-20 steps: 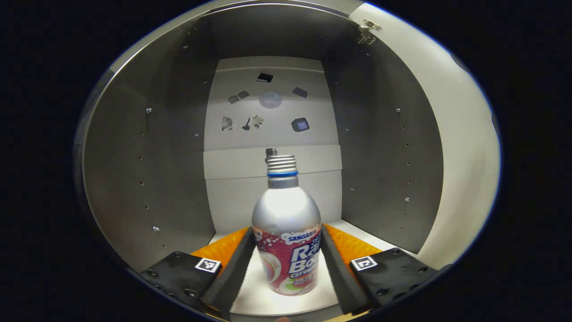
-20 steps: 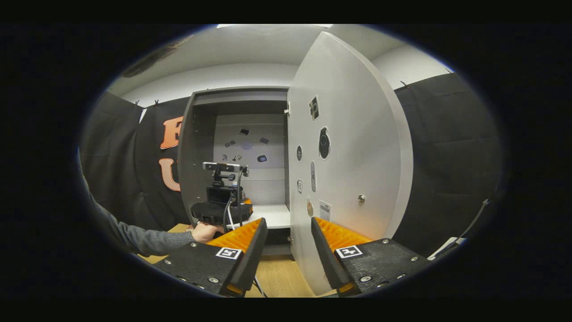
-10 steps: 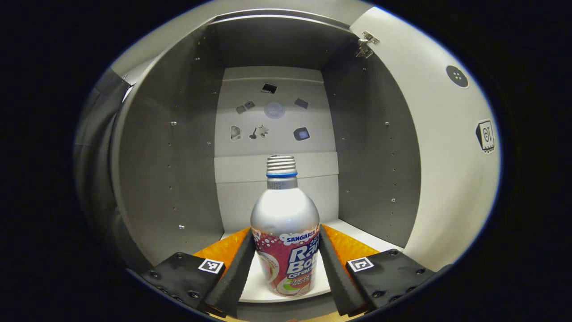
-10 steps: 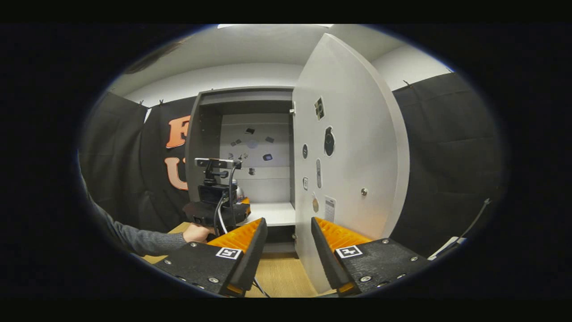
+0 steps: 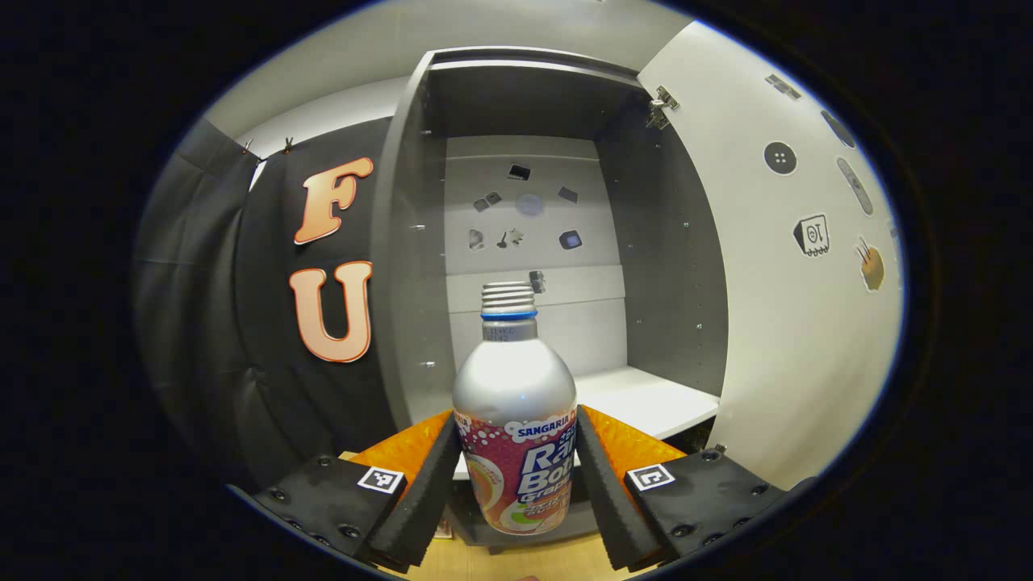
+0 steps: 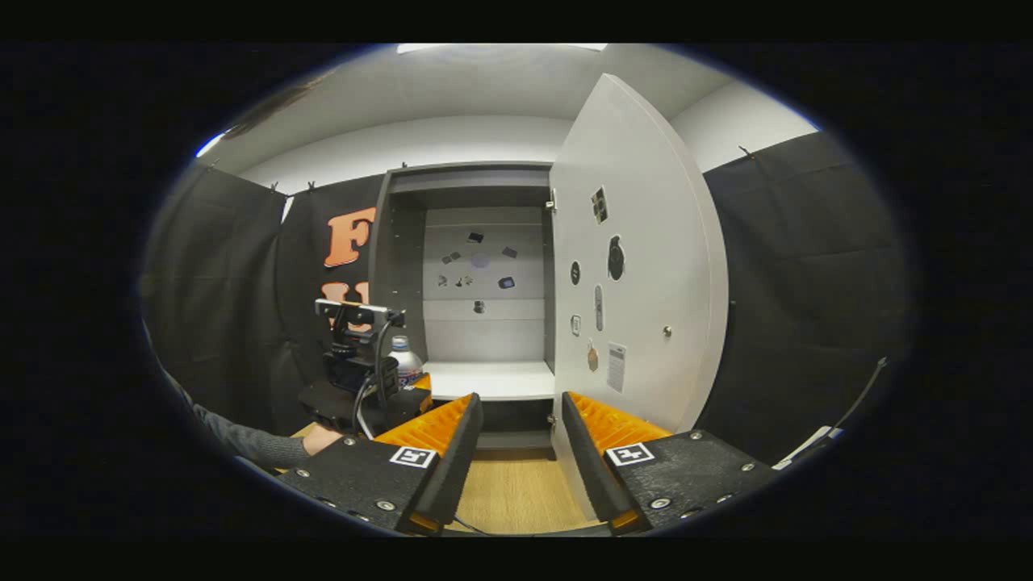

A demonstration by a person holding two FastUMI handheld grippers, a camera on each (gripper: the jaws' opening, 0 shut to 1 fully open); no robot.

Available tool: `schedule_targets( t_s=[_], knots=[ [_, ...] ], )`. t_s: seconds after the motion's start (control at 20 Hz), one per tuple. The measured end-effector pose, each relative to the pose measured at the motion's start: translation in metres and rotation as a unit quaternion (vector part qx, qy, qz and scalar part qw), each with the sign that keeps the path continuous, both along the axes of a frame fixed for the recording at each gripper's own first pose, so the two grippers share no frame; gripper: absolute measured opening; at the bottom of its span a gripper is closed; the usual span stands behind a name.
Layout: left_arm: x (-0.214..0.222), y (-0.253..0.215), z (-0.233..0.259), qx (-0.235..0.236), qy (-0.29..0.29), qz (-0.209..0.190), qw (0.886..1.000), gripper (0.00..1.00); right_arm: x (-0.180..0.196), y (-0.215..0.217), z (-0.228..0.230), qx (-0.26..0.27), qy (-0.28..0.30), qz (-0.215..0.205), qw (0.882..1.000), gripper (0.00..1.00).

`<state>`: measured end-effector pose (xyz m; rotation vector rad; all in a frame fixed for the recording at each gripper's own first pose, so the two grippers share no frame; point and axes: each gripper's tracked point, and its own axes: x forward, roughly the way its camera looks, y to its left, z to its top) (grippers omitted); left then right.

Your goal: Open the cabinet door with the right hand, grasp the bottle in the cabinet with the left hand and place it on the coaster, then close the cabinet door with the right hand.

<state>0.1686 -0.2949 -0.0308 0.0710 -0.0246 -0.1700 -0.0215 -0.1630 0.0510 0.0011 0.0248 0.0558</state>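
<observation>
A silver bottle (image 5: 516, 403) with a pink label and no cap stands upright between my left gripper's (image 5: 516, 484) fingers, which press on both sides of its label. It hangs in front of the open grey cabinet (image 5: 654, 242), outside its shelf (image 5: 646, 399). In the right gripper view the left gripper (image 6: 363, 387), held by a hand, carries the bottle (image 6: 403, 367) left of the cabinet (image 6: 484, 266). My right gripper (image 6: 516, 440) is open, with nothing between its fingers, a little back from the door (image 6: 646, 266), which stands swung out to the right.
The white door (image 5: 807, 282) carries several stickers and a small knob (image 6: 667, 331). More stickers dot the cabinet's back wall (image 5: 524, 218). A light wooden tabletop (image 6: 516, 492) lies below the cabinet. Black cloth walls flank both sides.
My left gripper has drawn the bottle back out of the cabinet and clear of the shelf. My right gripper has pulled back from the door.
</observation>
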Motion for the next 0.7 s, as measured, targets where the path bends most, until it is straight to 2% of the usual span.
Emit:
schedule_targets(
  t_s=[0.35,0.7],
  knots=[
    [-0.060,0.057,-0.081,0.012,0.061,0.036,0.997,0.86,-0.017,0.023,-0.028,-0.007,0.035,0.026,0.999,0.62],
    [-0.099,0.101,-0.178,0.016,0.145,0.069,0.987,0.86,-0.021,0.051,-0.061,-0.012,0.083,0.059,0.995,0.62]
  ],
)
